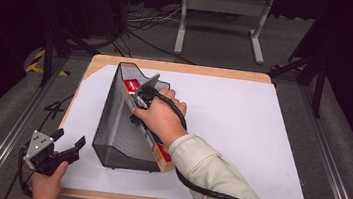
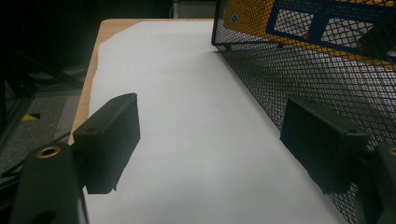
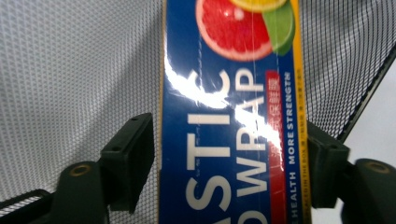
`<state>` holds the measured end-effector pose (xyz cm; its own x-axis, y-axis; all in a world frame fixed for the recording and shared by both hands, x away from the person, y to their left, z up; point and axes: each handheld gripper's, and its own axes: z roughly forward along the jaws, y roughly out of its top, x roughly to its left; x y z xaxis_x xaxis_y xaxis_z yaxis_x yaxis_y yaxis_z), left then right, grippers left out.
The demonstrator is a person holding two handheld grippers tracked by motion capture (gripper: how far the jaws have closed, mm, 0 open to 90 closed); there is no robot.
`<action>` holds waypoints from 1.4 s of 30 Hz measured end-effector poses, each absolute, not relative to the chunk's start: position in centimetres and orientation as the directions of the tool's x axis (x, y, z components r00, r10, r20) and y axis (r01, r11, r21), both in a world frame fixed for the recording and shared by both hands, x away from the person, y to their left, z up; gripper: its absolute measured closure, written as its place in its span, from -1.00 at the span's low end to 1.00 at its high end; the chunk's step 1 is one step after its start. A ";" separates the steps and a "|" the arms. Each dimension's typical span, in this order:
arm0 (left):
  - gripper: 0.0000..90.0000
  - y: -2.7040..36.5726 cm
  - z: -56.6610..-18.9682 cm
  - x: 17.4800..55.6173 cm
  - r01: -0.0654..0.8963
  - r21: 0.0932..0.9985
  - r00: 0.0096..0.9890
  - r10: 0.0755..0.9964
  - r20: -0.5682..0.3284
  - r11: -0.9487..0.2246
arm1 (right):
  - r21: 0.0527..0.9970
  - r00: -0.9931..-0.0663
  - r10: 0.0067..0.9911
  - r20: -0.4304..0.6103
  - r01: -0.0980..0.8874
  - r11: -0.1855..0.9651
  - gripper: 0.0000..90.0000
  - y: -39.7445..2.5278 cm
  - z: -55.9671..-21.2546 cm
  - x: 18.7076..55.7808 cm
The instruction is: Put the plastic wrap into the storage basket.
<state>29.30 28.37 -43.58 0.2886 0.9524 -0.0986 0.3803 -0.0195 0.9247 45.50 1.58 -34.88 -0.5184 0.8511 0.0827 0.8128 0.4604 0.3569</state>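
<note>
Right gripper [image 3: 229, 154] clasps the plastic wrap box [image 3: 231, 140] inside the mesh file holder [image 1: 121, 128]. Left gripper [image 2: 210, 144] rests spread, empty, on white paper [image 2: 187, 116].

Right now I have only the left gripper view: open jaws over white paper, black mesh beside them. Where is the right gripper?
Observer: The right gripper is inside the black wire-mesh file holder, its jaws either side of a long blue-and-yellow plastic wrap box.
Operator: Is it clamped on the box?
Observer: Cannot tell. One jaw meets the box's edge, the other looks a sliver off.
Operator: How does the box lie?
Observer: In the high view it runs along the holder's right side, its near end at the holder's front corner.
</note>
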 end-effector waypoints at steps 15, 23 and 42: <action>-0.54 28.3 -43.6 29.4 0.382 0.924 0.283 0.954 -0.098 -0.018 | 0.409 -0.560 0.820 0.121 0.781 0.473 -0.40 0.1 -33.6 44.7; -0.54 28.3 -43.6 29.4 0.381 0.925 0.281 0.955 -0.099 -0.017 | 0.354 -0.500 0.864 0.063 0.821 0.449 -0.12 0.2 -34.2 44.0; -0.54 28.4 -43.6 29.4 0.380 0.925 0.285 0.953 -0.097 -0.019 | 0.395 -0.545 0.838 0.037 0.778 0.488 -0.17 1.0 -34.5 44.1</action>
<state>29.43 28.36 -43.62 0.2852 0.9535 -0.0975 0.3799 -0.0191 0.9248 44.13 1.03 -34.55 -0.5446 0.8379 0.0372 0.7782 0.4883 0.3949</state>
